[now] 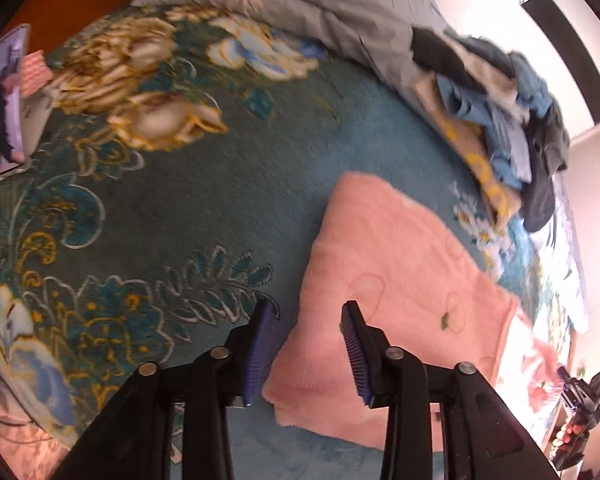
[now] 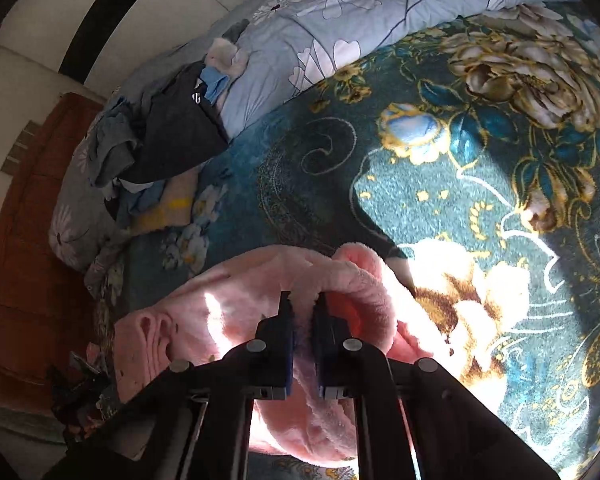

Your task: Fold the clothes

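A teal floral blanket [image 2: 480,184] covers the bed; at eleven o'clock, white wall [image 2: 44,36] with a black stripe [image 2: 108,12].

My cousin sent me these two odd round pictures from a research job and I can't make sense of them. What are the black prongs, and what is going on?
A person holds a two-finger gripper in each hand; each carries a wide-angle camera looking along its fingers. The left one's view shows the left gripper open above a pink fleece garment lying on a teal floral blanket. The other view shows the right gripper shut on that garment's raised edge. A pile of unfolded clothes waits further back. They are folding laundry.
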A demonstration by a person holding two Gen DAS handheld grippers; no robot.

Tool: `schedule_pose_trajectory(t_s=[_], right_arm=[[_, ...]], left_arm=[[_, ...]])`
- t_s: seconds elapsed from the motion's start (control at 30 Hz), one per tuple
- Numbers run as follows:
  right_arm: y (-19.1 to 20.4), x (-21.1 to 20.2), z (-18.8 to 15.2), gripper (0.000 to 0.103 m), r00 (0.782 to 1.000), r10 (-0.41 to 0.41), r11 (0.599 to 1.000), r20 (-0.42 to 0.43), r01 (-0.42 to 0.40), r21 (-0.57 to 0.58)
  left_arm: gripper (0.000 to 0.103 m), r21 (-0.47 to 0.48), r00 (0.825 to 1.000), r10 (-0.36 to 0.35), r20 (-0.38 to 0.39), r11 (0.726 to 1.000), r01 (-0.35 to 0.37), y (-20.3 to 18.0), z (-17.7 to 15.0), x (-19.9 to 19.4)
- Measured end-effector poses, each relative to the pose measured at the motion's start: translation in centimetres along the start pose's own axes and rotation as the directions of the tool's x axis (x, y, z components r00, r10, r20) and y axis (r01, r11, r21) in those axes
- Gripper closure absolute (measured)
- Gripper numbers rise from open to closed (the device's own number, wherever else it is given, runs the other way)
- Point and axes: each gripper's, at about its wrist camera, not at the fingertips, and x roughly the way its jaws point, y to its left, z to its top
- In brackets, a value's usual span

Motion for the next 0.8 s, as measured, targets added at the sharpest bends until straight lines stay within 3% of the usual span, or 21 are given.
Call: schedule_pose_trajectory(t_s=[0.07, 0.17, 0.33, 0.47, 0.5, 0.57, 0.7, 0.8], right_arm=[[0.5, -1.6, 1.5, 0.095, 0.996, 0.016, 1.000, 0.091, -0.013, -0.026], [0.1, -2.0, 3.1, 0.095, 0.991, 0.007, 1.000, 0.131, -0.007, -0.001], [-2.0, 3.6, 2.8, 0.094, 0.992, -0.126, 0.992, -0.009, 0.126, 0.002], [-1.7, 2.9, 3.1, 0.090, 0.996, -0.093, 0.996, 0.008, 0.093, -0.017], [-1.6, 1.8, 3.0, 0.087, 0.996, -0.079, 0.996, 0.033, 0.080, -0.025], [-1.7, -0.7, 2.4, 0.056, 0.994, -0.063, 0.997, 0.086, 0.066, -0.030], [-5.1, -3.3, -1.9, 0.045, 0.995, 0.020, 0.996, 0.096, -0.029, 0.089], [-8.3, -2.6, -5.9, 0.035, 0.993, 0.093, 0.967, 0.074, -0.107, 0.229]], left_arm=[[0.058, 0.009, 1.000, 0.005, 0.012, 1.000, -0.005, -0.4, 0.1, 0.0], [0.057, 0.006, 1.000, 0.003, 0.005, 1.000, -0.003, -1.7, -0.1, 1.4], [0.057, -0.012, 0.999, 0.001, -0.040, 1.000, -0.002, -2.2, -1.3, 1.4], [0.057, 0.016, 0.998, 0.009, -0.058, 1.000, -0.008, -3.5, -1.9, 2.0], [0.057, 0.028, 0.999, 0.011, -0.053, 1.000, -0.010, -3.9, -1.9, 2.0], [0.057, 0.038, 0.999, 0.007, -0.039, 0.999, -0.006, -4.3, -2.1, 1.7], [0.054, 0.004, 0.999, -0.034, -0.022, 0.999, 0.034, -4.5, -2.7, 1.2], [0.053, -0.003, 0.999, -0.048, -0.026, 0.999, 0.048, -4.4, -3.3, 1.0]])
